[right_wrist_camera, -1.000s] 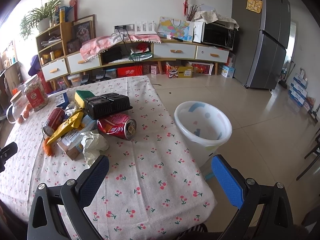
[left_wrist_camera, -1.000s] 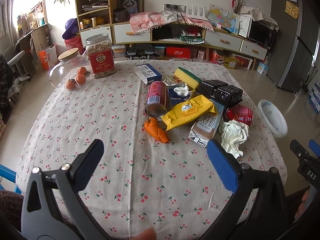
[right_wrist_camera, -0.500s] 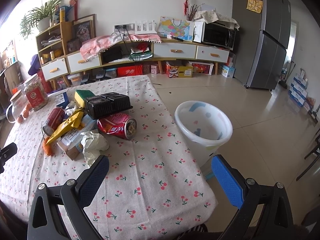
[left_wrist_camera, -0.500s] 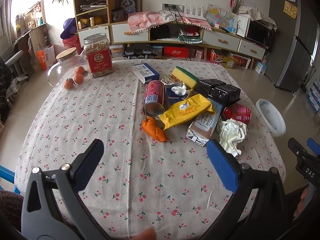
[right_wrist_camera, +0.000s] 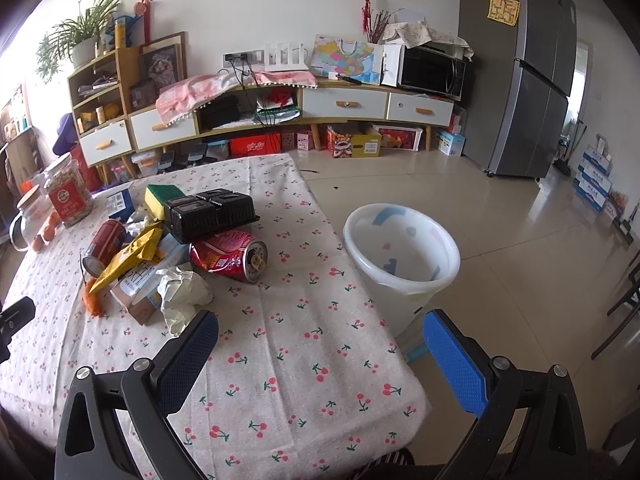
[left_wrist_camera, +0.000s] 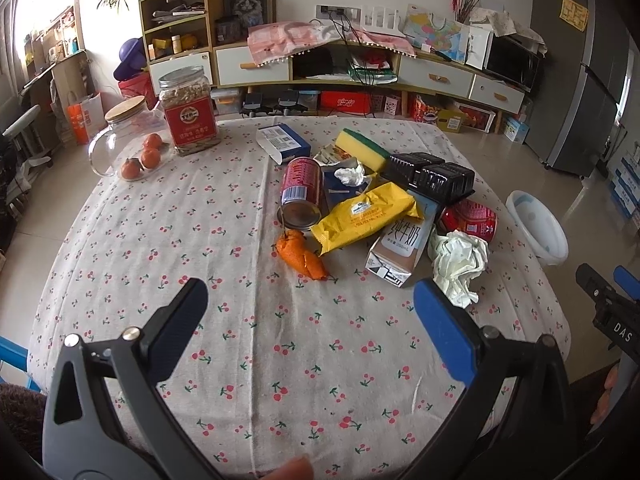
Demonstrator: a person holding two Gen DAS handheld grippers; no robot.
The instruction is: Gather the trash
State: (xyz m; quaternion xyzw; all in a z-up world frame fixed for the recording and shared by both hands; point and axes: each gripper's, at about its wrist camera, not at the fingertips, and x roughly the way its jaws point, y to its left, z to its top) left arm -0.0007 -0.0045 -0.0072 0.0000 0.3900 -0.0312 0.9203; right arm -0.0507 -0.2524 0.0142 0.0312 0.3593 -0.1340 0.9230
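The left gripper (left_wrist_camera: 308, 304) has drawn back a little from the trash pile, so the orange peel (left_wrist_camera: 301, 255) sits higher in its view than 1 second ago, with more bare cloth of the table (left_wrist_camera: 168, 240) showing between the peel and the fingertips (the jaws are as wide apart as before). In the right wrist view the white bin (right_wrist_camera: 400, 258) sits a touch lower against the right gripper (right_wrist_camera: 318, 346); nothing in the pile has shifted.

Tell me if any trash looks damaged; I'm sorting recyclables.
The red can nearest the white bin lies on its side, crumpled and dented. The other can also lies tipped, but looks intact.
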